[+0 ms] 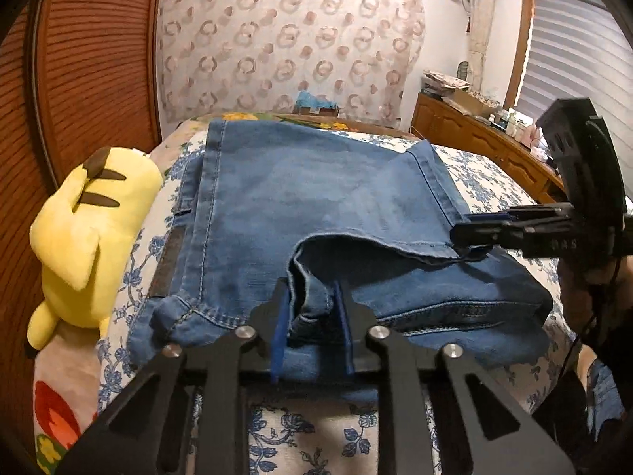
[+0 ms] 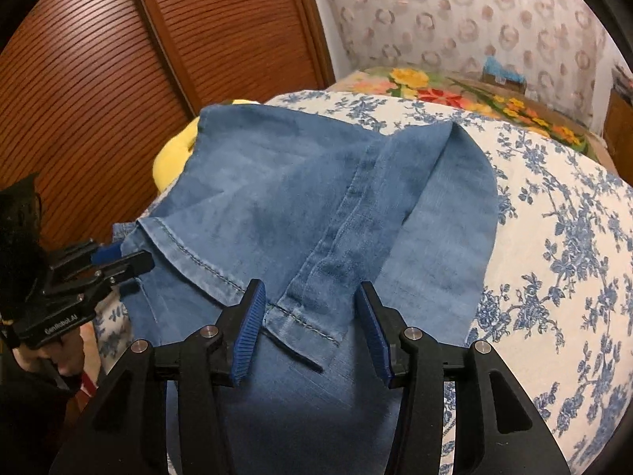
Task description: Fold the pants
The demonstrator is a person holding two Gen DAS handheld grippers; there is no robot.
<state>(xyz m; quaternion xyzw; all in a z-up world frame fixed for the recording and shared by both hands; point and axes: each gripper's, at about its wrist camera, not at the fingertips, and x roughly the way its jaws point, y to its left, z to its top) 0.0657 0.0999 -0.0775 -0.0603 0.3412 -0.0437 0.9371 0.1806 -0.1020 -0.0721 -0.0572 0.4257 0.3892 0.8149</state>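
While the left gripper (image 1: pixel 310 316) is pinching a bunched hem between nearly closed jaws, the right gripper (image 2: pixel 312 326) is standing open around a seamed cuff. Soft, heavy blue denim pants (image 1: pixel 277 198) are lying half-folded along the floral-sheeted bed's (image 2: pixel 554 237) near edge; hems are offering the firmest hold.

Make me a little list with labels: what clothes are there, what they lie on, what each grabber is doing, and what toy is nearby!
clothes: blue jeans, partly folded
lying on: bed with a blue-flowered cover
left gripper: jaws on either side of a bunched edge of the jeans, cloth between them
right gripper: jaws open, hem of a jeans leg lying between them, not pinched in its own view
toy: yellow plush toy lying on the bed beside the jeans
behind: brown slatted door
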